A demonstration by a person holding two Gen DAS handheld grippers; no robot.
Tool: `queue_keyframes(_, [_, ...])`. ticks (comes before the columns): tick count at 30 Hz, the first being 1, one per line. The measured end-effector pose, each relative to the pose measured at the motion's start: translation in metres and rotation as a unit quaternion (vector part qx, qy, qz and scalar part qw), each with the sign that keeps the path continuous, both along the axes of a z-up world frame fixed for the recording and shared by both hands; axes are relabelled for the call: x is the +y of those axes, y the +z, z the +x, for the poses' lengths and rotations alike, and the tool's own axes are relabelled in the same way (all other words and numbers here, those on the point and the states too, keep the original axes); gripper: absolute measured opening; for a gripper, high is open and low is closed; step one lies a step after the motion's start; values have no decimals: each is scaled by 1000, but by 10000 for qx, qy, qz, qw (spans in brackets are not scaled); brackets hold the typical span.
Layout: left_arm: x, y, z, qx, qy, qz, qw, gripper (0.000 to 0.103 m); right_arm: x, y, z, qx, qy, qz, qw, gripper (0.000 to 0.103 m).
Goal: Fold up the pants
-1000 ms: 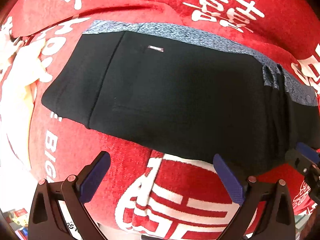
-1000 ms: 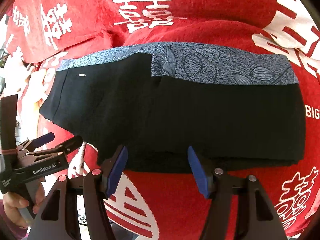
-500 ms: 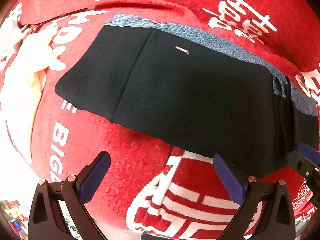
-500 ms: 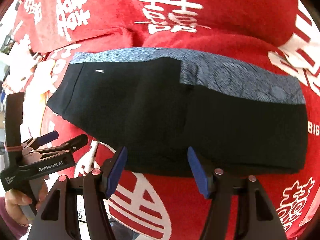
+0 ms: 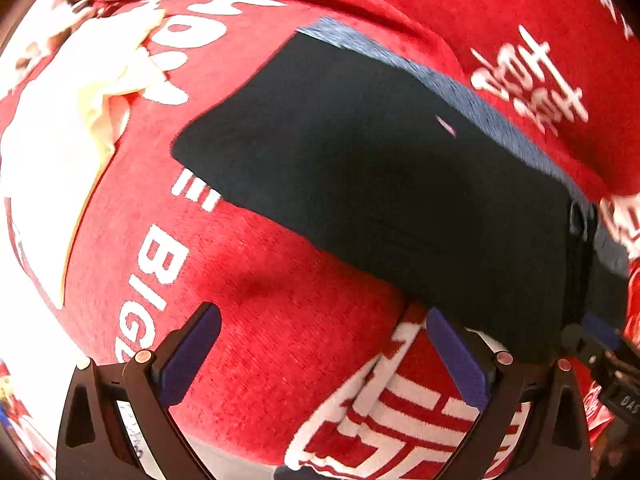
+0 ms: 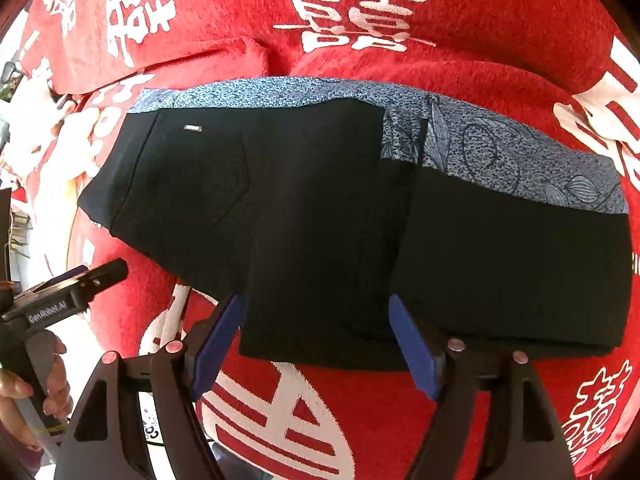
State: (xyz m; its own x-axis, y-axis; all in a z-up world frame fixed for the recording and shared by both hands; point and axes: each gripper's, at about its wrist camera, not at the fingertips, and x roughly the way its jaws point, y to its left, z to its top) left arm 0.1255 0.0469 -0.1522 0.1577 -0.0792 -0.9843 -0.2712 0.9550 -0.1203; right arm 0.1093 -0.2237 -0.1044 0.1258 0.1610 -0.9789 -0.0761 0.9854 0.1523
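The pants (image 6: 320,208) lie folded flat on the blanket (image 6: 400,420). Relative to the pants, my right gripper (image 6: 316,340) sits at their near edge, fingers either side of the folded hem. My left gripper (image 6: 80,284) is off their left end, apart from them. A cloth (image 5: 100,80) lies beyond that left end.

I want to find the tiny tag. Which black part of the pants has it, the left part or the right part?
The left part of the pants has it: a small silvery tag sits near its top edge, beside the pocket seam. The right part shows only plain black under the leafy blue band.
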Motion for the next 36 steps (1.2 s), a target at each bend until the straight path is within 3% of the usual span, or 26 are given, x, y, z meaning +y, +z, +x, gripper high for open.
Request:
queue_keyframes(3, [23, 6, 1, -351, 301, -198, 9987, 103, 0, -1, 1, 9, -51, -4, 10000, 80])
queue_keyframes(9, [49, 4, 7, -619, 664, -746, 9931, 103, 5, -3, 3, 24, 8, -98, 9999, 83])
queue_keyframes(12, [59, -1, 5, -753, 890, -1264, 9851, 103, 8, -4, 4, 32, 70, -183, 9998, 85])
queue_keyframes(15, [65, -12, 6, -841, 1155, -1868, 9720, 103, 9, -5, 4, 27, 118, -223, 9997, 85])
queue_keyframes(18, [72, -25, 3, -982, 1375, -2607, 9505, 103, 10, -5, 4, 29, 193, -249, 9995, 85])
queue_keyframes(20, [75, -31, 6, -1078, 1445, -2894, 9401, 103, 11, -5, 3, 27, 264, -261, 9993, 85])
queue_keyframes(25, [77, -36, 14, -1254, 1574, -3103, 9291, 103, 12, -5, 2, 24, 284, -272, 9992, 85])
queue_keyframes(29, [75, -37, 21, -1324, 1518, -3119, 9285, 103, 13, -5, 2, 12, 282, -296, 9992, 85])
queue_keyframes(34, [75, -40, 24, -1409, 1695, -3210, 9211, 103, 15, -6, 3, 12, 259, -319, 9992, 85])
queue_keyframes(35, [75, -38, 24, -1412, 1722, -3264, 9186, 103, 14, -6, 3, 13, 253, -314, 9992, 85])
queue_keyframes(36, [75, -35, 25, -1467, 1699, -3468, 9107, 103, 14, -5, 3, 15, 252, -308, 9992, 85])
